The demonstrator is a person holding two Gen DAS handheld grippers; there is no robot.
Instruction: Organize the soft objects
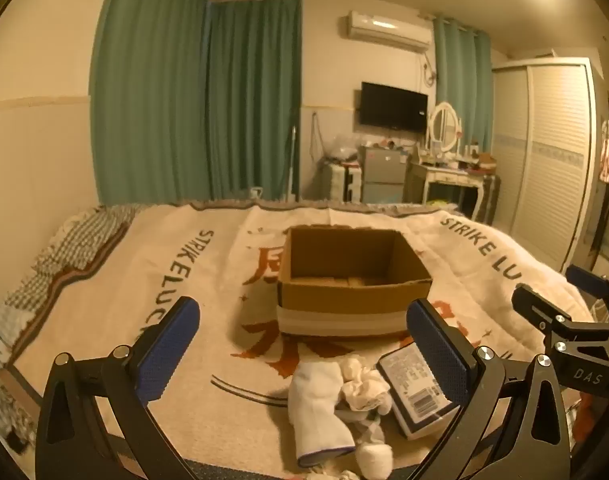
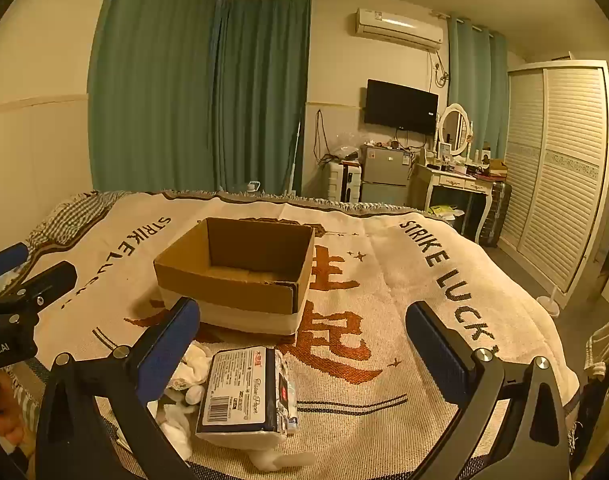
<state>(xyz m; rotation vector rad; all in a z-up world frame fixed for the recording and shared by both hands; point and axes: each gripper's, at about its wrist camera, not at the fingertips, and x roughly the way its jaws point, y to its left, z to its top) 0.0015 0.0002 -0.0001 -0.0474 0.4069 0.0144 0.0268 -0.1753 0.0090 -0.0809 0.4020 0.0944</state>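
An open cardboard box (image 1: pixel 352 276) stands on the bed; it looks empty inside, and it also shows in the right wrist view (image 2: pixel 240 276). In front of it lie white socks (image 1: pixel 328 404) in a loose pile and a wrapped tissue pack (image 1: pixel 414 388) with a dark label. The right wrist view shows the tissue pack (image 2: pixel 244 392) and the socks (image 2: pixel 188 372) to its left. My left gripper (image 1: pixel 302 334) is open and empty above the socks. My right gripper (image 2: pixel 302 334) is open and empty above the pack's right side.
A cream blanket (image 2: pixel 384 312) with "STRIKE LUCK" lettering covers the bed. A checked pillow (image 1: pixel 76 240) lies at the far left. Beyond the bed stand green curtains, a small fridge (image 2: pixel 384 176), a dressing table (image 2: pixel 456 184) and a wardrobe (image 2: pixel 560 168).
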